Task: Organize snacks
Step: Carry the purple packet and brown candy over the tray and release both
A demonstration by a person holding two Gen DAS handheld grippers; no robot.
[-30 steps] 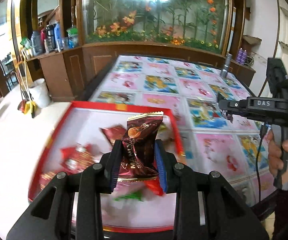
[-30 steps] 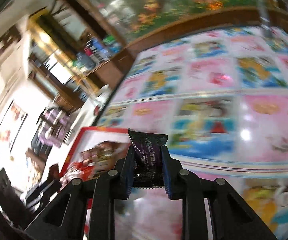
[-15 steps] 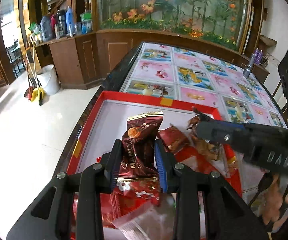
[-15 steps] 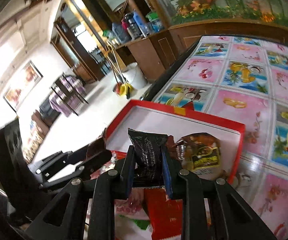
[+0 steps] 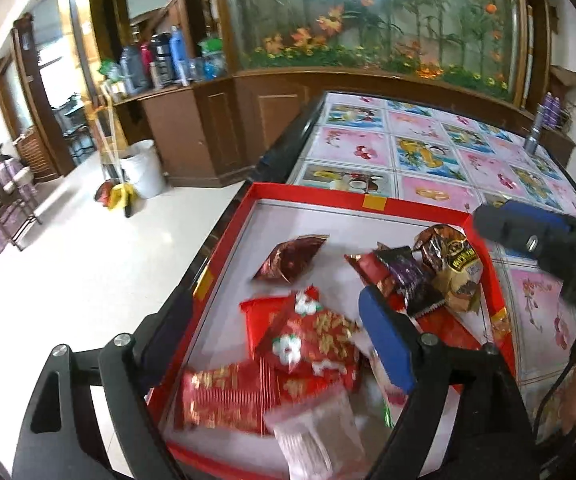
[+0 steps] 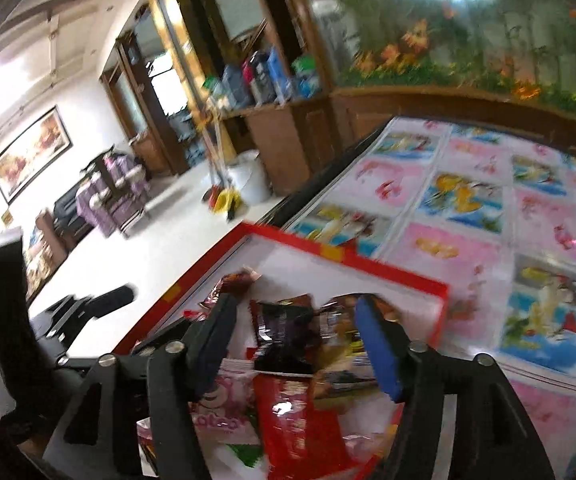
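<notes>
A red tray [image 5: 367,201] with a white floor holds several snack packets. My left gripper [image 5: 276,330] hangs over its near half, its jaws opening wide with nothing pressed between them. A brown packet [image 5: 291,258] lies loose in the tray beyond it. My right gripper [image 6: 297,332] is over the tray's right side with its jaws opening. A dark purple packet [image 6: 284,336] sits between its fingers, untouched by the pads, on the pile [image 5: 409,276]. Red packets [image 5: 307,344] fill the near part.
The tray sits at the left end of a table [image 5: 427,152] covered in picture tiles, whose dark edge [image 5: 208,252] drops to a pale floor. A metal bottle [image 5: 532,140] stands far right. A white bucket [image 5: 142,168] and a wooden cabinet [image 5: 216,132] stand behind.
Both grippers have opened and let go of their packets. The brown one now lies in the tray and the dark purple one rests on the pile. Both hands moved over the tray.
</notes>
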